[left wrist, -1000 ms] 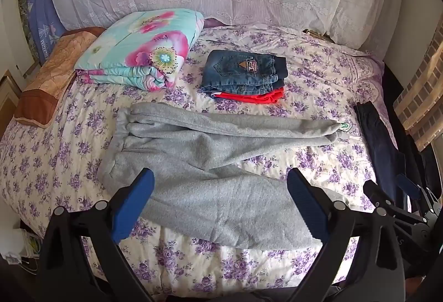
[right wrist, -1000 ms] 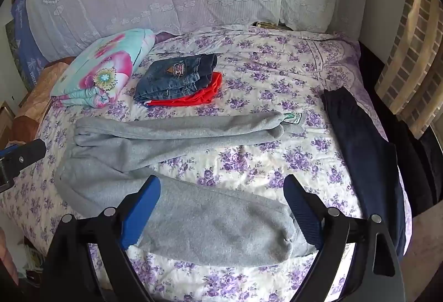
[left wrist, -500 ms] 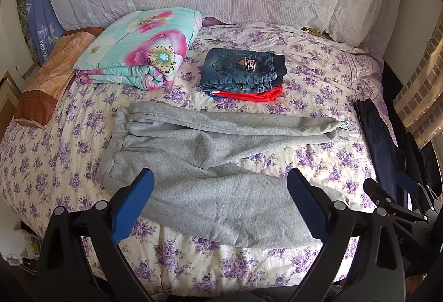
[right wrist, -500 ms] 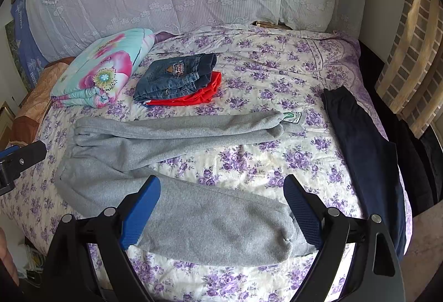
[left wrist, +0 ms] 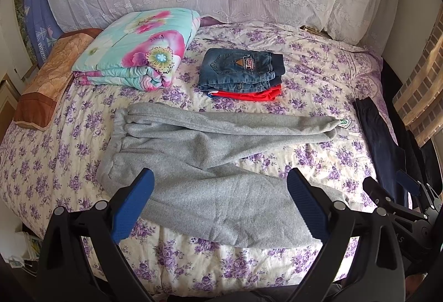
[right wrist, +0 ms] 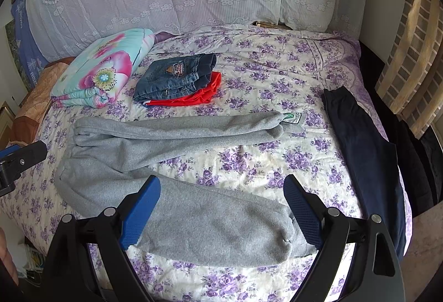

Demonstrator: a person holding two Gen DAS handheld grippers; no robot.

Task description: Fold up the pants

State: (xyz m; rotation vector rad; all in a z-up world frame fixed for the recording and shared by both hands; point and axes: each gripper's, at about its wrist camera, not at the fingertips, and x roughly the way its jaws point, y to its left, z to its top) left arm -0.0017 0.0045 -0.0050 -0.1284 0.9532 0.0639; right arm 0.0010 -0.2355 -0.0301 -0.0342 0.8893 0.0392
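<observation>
Your grey sweatpants (left wrist: 193,163) lay unfolded across the bed's (left wrist: 318,163) near edge, legs splayed apart. Almost nothing had shifted over the last second: your left hand-held gripper (left wrist: 218,202) and right hand-held gripper (right wrist: 221,207) stayed spread, hovering empty, so folding hadn't begun.

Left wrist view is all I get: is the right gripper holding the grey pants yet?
Observer: No. The right gripper is open, with the near leg of the grey pants lying between its spread fingers, ungripped.
Operator: Where does that leg end? It's hidden here.
Observer: Its cuff lies beside the right-hand finger, near the front edge of the bed.
Operator: And the dark pants?
Observer: The navy pants lie stretched along the bed's right edge.
</observation>
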